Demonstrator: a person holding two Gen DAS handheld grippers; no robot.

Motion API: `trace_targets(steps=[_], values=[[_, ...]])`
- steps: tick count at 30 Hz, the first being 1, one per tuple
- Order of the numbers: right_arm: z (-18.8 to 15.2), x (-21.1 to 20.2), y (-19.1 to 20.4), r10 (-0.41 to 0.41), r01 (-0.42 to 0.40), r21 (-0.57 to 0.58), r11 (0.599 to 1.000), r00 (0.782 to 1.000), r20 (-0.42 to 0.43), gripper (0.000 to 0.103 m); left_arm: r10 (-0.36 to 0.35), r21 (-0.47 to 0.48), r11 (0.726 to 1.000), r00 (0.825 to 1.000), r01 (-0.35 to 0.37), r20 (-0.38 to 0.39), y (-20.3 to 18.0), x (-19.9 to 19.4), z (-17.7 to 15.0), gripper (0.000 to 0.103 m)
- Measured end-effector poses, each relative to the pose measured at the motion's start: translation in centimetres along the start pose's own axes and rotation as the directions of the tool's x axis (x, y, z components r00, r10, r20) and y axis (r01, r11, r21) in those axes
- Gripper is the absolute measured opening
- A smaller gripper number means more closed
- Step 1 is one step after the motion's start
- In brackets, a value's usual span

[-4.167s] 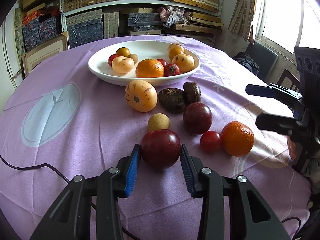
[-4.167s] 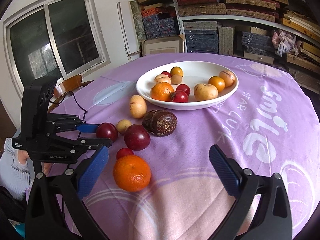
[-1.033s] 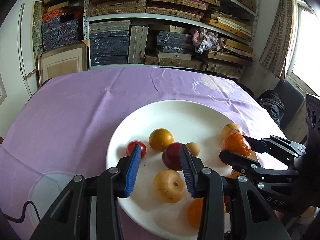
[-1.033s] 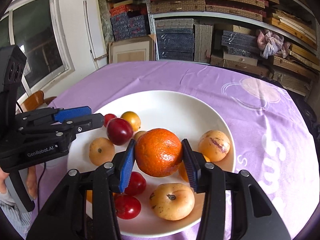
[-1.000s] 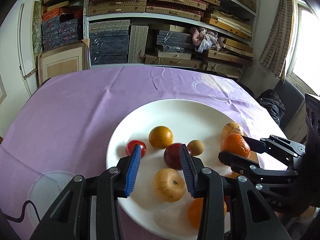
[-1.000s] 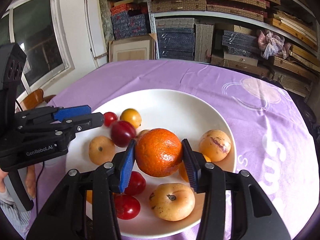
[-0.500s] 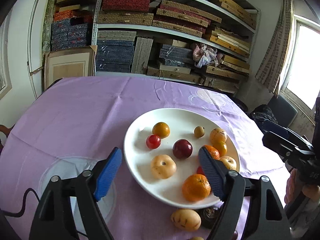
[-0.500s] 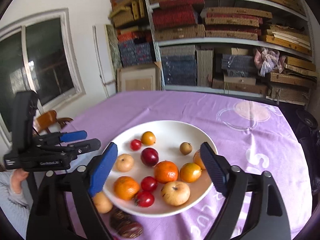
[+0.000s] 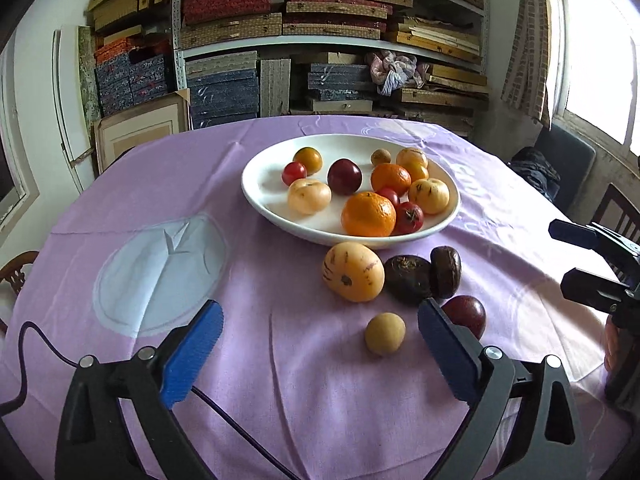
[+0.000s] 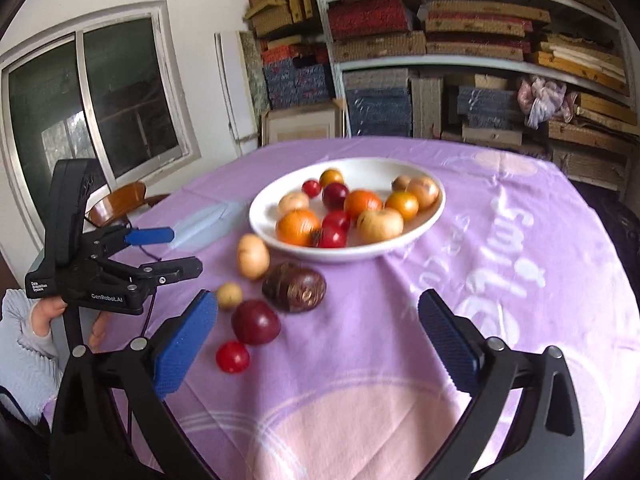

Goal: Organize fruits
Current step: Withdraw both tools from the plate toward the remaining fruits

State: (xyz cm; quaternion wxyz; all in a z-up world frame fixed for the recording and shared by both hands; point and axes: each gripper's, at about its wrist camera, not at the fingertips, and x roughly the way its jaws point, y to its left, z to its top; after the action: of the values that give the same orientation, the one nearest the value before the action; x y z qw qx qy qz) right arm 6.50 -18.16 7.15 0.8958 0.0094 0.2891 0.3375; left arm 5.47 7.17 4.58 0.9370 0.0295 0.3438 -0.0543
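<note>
Ahead of both sets of jaws, a wide white bowl (image 9: pixel 256 196) sits on the table (image 9: pixel 120 184) under a purple cloth, holding two oranges, a dark red plum (image 9: pixel 344 176), small red tomatoes, several pale yellow fruits and a small tan one near its far rim. The left gripper (image 9: pixel 316 350) has its jaws opening, spread wide with nothing between the pads; a small tan round fruit (image 9: pixel 385 334) lies on the cloth just ahead of them, toward the right-hand jaw, and a second dark red plum (image 9: pixel 466 312) is partly hidden behind that jaw. Between these and the bowl lie a pale yellow speckled fruit (image 9: pixel 353 277), its long axis running sideways across the view, and a dark brown fruit (image 9: pixel 408 279) with a second dark piece leaning against it. The right gripper (image 10: pixel 318 342) likewise has its jaws opening and empty; a small red tomato (image 10: pixel 232 357) lies beside its left-hand jaw.
</note>
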Motion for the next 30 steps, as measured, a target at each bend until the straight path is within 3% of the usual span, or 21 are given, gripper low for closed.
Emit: trace_targets(steps=[3, 9, 13, 15, 22, 25, 30], values=[[-0.2, 0.3, -0.1, 0.012, -0.012, 0.019, 1.000, 1.000, -0.021, 0.099, 0.024, 0.024, 0.999, 0.999, -0.023, -0.023, -0.3, 0.8, -0.3, 0.099], [-0.2, 0.7, -0.3, 0.017, -0.015, 0.043, 0.999, 0.999, -0.040, 0.099, 0.004, 0.041, 0.999, 0.997, -0.001, -0.075, -1.0, 2.3, -0.7, 0.099], [-0.5, 1.3, -0.1, 0.024, -0.021, 0.045, 0.999, 0.997, -0.071, 0.099, 0.037, 0.071, 0.997, 0.994, -0.029, -0.107, -1.4, 3.5, -0.5, 0.099], [-0.6, 1.5, 0.2, 0.030, -0.027, 0.035, 0.999, 0.996, -0.085, 0.099, 0.061, 0.066, 0.996, 0.992, -0.054, -0.115, -1.2, 4.0, -0.4, 0.100], [-1.0, 2.0, 1.1, 0.041, -0.039, 0.016, 0.999, 0.992, -0.118, 0.099, 0.037, 0.047, 0.998, 0.990, -0.031, -0.133, -0.5, 4.2, -0.6, 0.100], [-1.1, 2.4, 1.4, 0.048, -0.046, 0.013, 0.999, 0.989, -0.141, 0.099, 0.061, 0.069, 0.996, 0.977, -0.048, -0.205, -0.7, 5.2, -1.1, 0.100], [-1.4, 2.6, 2.0, 0.053, -0.053, 0.000, 0.999, 0.987, -0.155, 0.099, 0.097, 0.037, 0.995, 0.975, -0.091, -0.202, 0.5, 5.6, -0.9, 0.100]])
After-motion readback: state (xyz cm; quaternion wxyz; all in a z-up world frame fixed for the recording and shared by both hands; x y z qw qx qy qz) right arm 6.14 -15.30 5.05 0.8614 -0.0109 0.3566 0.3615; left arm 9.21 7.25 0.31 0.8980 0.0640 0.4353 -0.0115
